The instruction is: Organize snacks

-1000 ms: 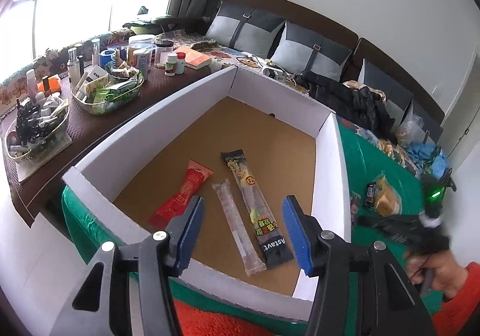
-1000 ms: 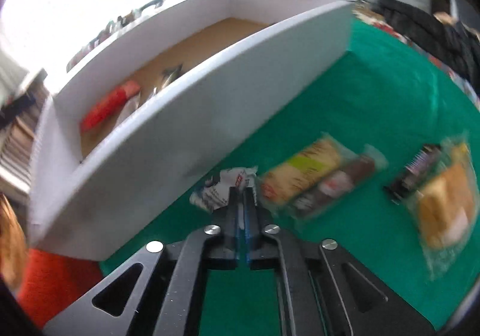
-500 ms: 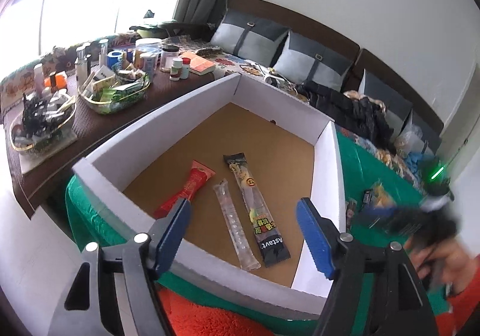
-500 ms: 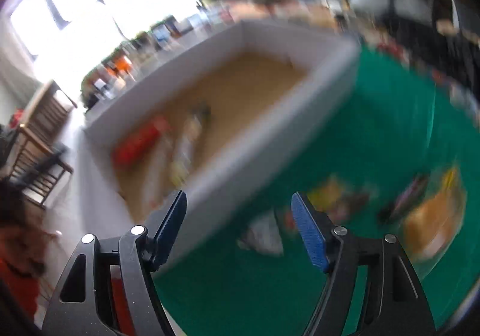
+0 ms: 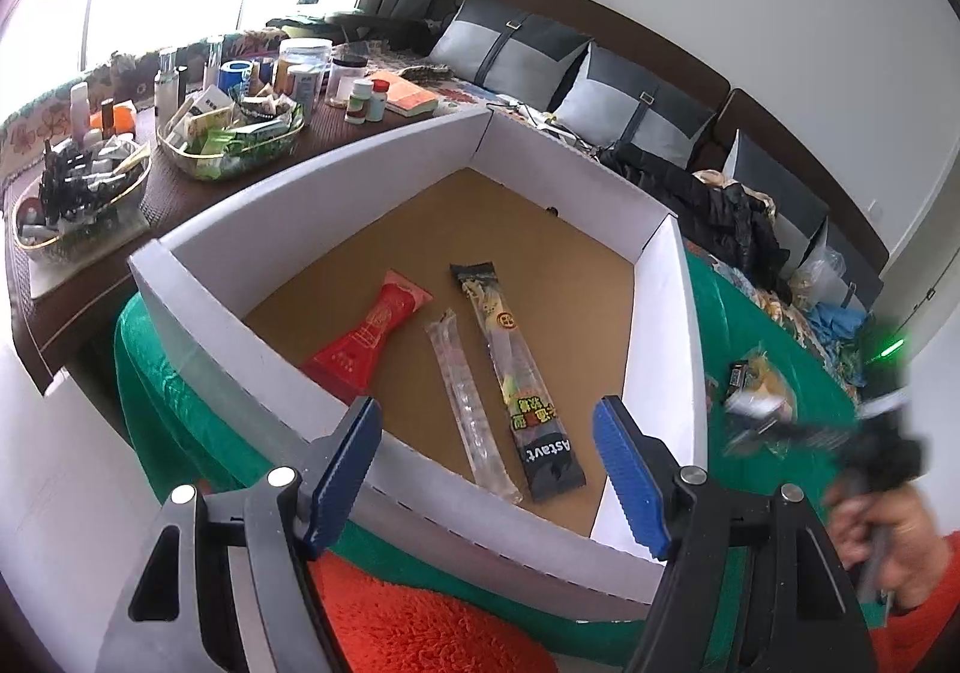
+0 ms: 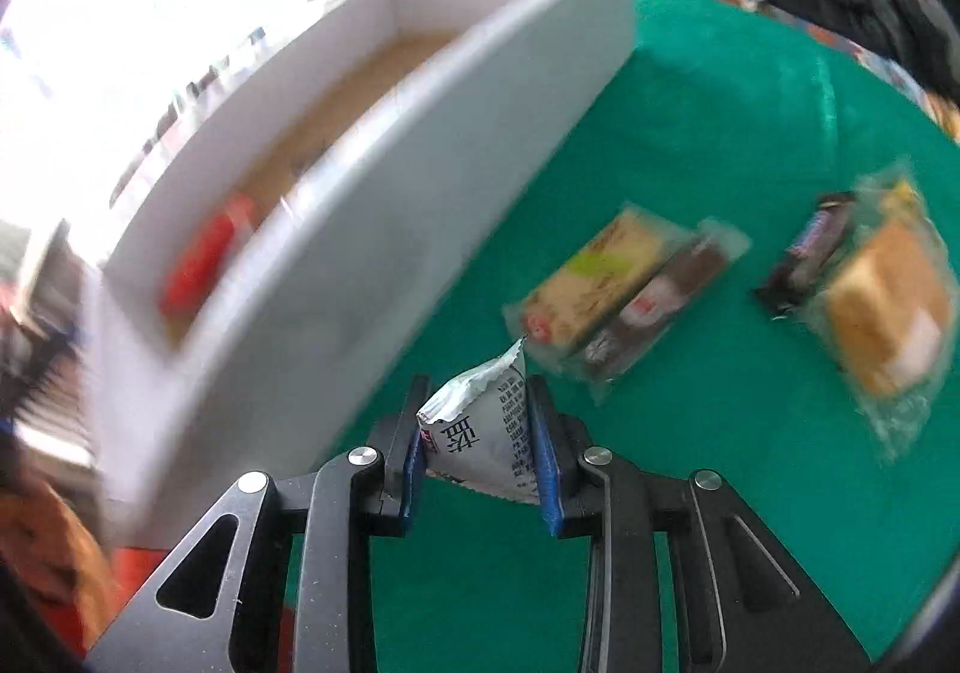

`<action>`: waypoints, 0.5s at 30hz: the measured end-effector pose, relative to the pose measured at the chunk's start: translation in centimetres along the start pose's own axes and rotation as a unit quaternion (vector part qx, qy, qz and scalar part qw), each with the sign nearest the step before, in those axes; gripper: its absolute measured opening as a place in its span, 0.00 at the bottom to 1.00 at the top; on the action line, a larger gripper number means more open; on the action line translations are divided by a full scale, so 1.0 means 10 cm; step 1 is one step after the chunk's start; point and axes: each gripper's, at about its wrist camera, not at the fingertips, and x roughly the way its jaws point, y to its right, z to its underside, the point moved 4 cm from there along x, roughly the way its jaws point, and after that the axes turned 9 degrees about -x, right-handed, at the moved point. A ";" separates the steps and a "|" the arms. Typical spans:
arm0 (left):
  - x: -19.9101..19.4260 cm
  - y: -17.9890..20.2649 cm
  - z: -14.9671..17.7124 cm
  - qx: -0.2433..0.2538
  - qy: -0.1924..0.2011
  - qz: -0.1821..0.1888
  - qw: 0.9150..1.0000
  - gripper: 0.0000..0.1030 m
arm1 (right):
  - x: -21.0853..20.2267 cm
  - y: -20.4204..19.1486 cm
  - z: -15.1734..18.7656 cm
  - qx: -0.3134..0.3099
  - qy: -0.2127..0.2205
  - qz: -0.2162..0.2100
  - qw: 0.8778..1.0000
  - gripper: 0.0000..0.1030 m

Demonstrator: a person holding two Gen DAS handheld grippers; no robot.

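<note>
Left wrist view: left claw (image 5: 486, 469) spread wide with nothing between the blue pads, poised over the near wall of the white-walled cardboard box (image 5: 663, 325). On the brown floor inside, laid roughly side by side, probably for tidy rows: red tapered sachet (image 5: 369, 340), clear plastic stick pack (image 5: 468, 403), long dark-ended snack stick (image 5: 516, 385). To the right, blurred, right claw (image 5: 774, 424) above the green-covered surface (image 5: 762, 325).

Right wrist view: right claw (image 6: 477, 436), jaws just closed in, pinching a small white crinkled packet with black print (image 6: 483, 427) by its sides, likely for transfer into the box at left. Beyond on the green, touching: yellow-labelled wrapped cake (image 6: 591, 280) and brown wrapped bar (image 6: 660, 307); farther right, dark chocolate bar (image 6: 807, 253) beside clear-bagged golden bun (image 6: 888, 307).
</note>
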 end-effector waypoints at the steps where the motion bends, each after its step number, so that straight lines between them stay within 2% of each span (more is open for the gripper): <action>1: 0.01 0.01 0.00 0.002 0.003 -0.003 1.000 0.70 | -0.16 -0.05 -0.08 0.003 0.019 -0.010 1.000 0.30; 5: 0.02 0.12 -0.03 -0.001 -0.001 0.007 1.000 0.70 | -0.52 -0.75 -0.60 -0.048 0.085 -0.058 0.993 0.32; 6: 0.00 0.15 -0.04 0.003 0.001 0.007 1.000 0.70 | -0.50 -0.91 -0.74 -0.058 0.092 -0.060 0.992 0.39; 7: -0.02 0.19 -0.05 0.011 0.005 0.004 1.000 0.70 | -0.44 -1.05 -0.82 -0.066 0.096 -0.056 0.992 0.64; 8: -0.05 0.23 -0.06 0.020 0.007 0.000 1.000 0.73 | -0.31 -1.17 -0.87 -0.073 0.087 -0.047 0.992 0.77; 9: -0.06 0.25 -0.07 0.025 0.006 -0.002 1.000 0.81 | -0.23 -1.21 -0.89 -0.074 0.080 -0.038 0.993 0.77; 11: -0.10 0.26 -0.07 0.028 0.009 -0.003 1.000 0.89 | -0.19 -1.21 -0.79 -0.072 0.076 -0.014 0.994 0.77; 14: -0.11 0.29 0.01 0.030 0.009 0.000 1.000 0.93 | -0.28 -0.88 -0.45 -0.057 0.093 0.009 0.994 0.77; 15: -0.09 0.34 0.06 0.032 0.003 0.004 0.999 0.93 | -0.31 -0.68 -0.31 -0.052 0.096 0.030 0.994 0.77</action>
